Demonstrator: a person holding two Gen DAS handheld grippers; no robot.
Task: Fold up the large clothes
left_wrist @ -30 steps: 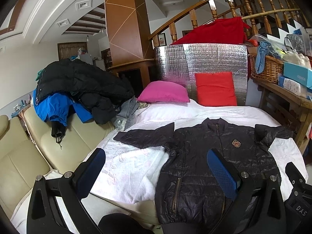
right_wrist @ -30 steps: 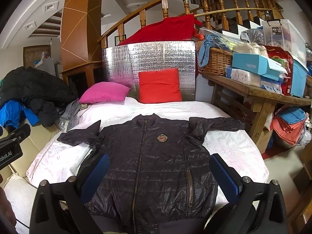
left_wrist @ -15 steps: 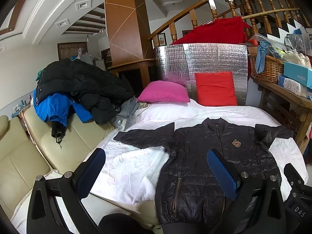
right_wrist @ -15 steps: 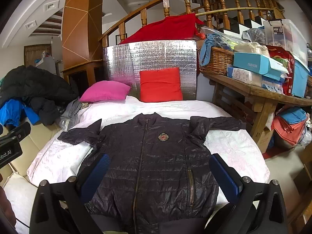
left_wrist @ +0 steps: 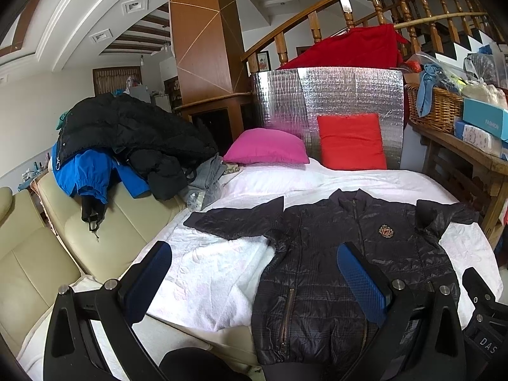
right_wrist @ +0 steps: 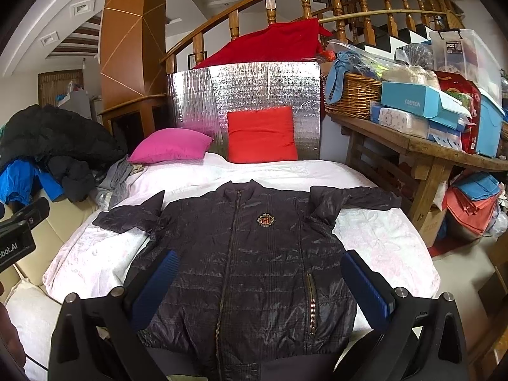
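Observation:
A dark quilted zip jacket [right_wrist: 254,263] with a crest badge lies flat, front up, on the white bed cover [right_wrist: 374,241], sleeves spread to both sides. The left wrist view shows the same jacket [left_wrist: 349,254] right of centre. My right gripper [right_wrist: 258,282] hovers open over the jacket's hem, nothing between its blue pads. My left gripper [left_wrist: 254,273] is open too, above the jacket's left side and the bare cover, holding nothing. The right gripper's body [left_wrist: 482,311] shows at that view's right edge.
A pink pillow [right_wrist: 171,144] and a red pillow [right_wrist: 262,135] lean at the bed's head against a silver foil panel. Dark and blue coats [left_wrist: 120,139] pile on a cream sofa [left_wrist: 41,247] at left. A wooden table [right_wrist: 428,155] with boxes and a basket stands right.
Both grippers have drifted slightly; the right view has shifted a little rightward and closer. The jacket has not moved and both grippers stay open.

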